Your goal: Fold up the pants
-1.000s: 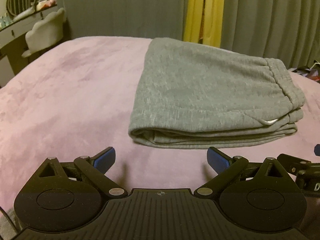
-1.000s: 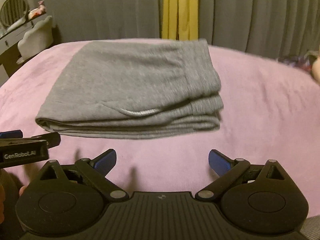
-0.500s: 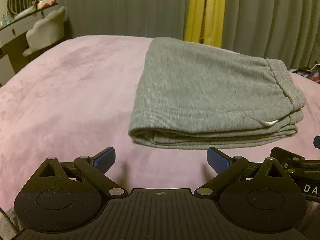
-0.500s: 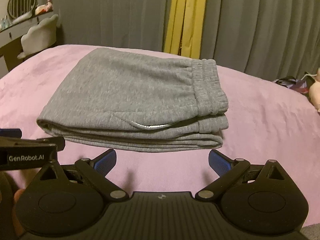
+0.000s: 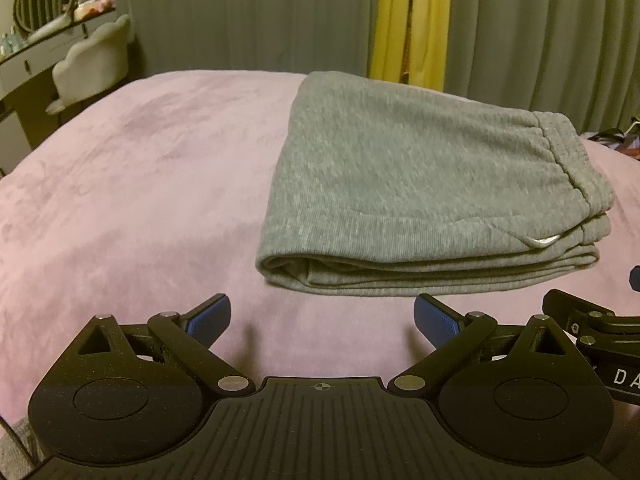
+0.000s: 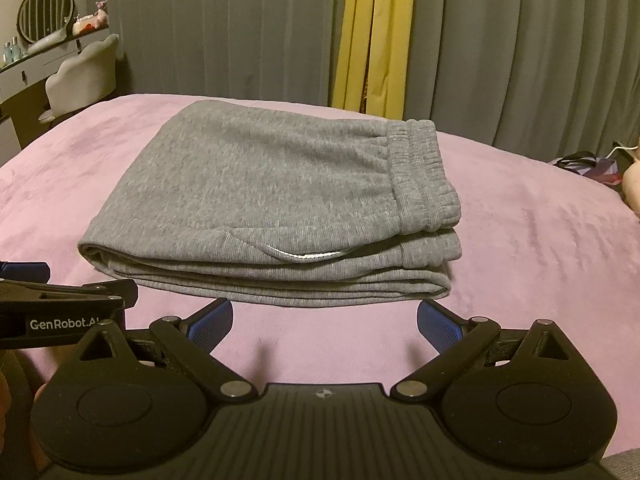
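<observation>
The room was dim, with a pink plush bedspread (image 5: 132,200) filling most of what I could see. Nearest to me, the left gripper (image 5: 322,318) hung low over the bare pink cover with its 2 blue-padded fingers (image 5: 210,316) spread wide and nothing between them. The right gripper (image 6: 325,320) sat just beside it, on its right, equally wide open and equally empty, its pads (image 6: 438,326) short of the cloth's near edge. Each tool showed at the border of the other's camera view.

Just beyond the fingertips lay the grey pants (image 6: 280,200), folded into a thick, flat rectangle of several layers resting on the bedspread. The rounded fold was at the left, the stacked edges faced the grippers, and the ribbed elastic waistband (image 6: 424,176) ran along the right side. A pale pocket trim (image 6: 304,255) curved along the front edge of the top layer. Neither tool touched the pants.

Farther back, grey pleated curtains (image 6: 520,40) covered the wall, parted by a yellow strip (image 6: 372,36). At the far left stood a pale scalloped chair (image 6: 82,76) before a dressing table (image 5: 28,66) with a round mirror (image 6: 46,10). At the far right edge some dark items (image 6: 588,166) lay in a heap; I could not tell what they were.
</observation>
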### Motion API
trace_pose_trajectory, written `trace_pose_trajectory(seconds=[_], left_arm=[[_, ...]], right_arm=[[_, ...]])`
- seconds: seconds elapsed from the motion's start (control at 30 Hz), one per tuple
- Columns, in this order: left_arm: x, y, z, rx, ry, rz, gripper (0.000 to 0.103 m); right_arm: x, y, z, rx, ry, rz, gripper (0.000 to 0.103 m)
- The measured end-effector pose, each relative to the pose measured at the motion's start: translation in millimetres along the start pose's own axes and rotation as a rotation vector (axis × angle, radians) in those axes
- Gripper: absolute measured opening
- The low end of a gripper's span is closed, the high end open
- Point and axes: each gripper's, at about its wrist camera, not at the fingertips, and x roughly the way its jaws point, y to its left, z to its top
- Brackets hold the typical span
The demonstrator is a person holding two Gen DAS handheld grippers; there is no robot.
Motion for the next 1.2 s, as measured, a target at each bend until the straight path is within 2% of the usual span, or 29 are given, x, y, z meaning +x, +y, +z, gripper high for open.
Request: trace_pose_trajectory(seconds=[1.2], left_arm=[[1.6,-0.7,-1.5,0.008,0.007,0.002,0.101]], right_arm=[[-0.8,-0.1,-0.2,0.004,-0.003,0.003,0.099]])
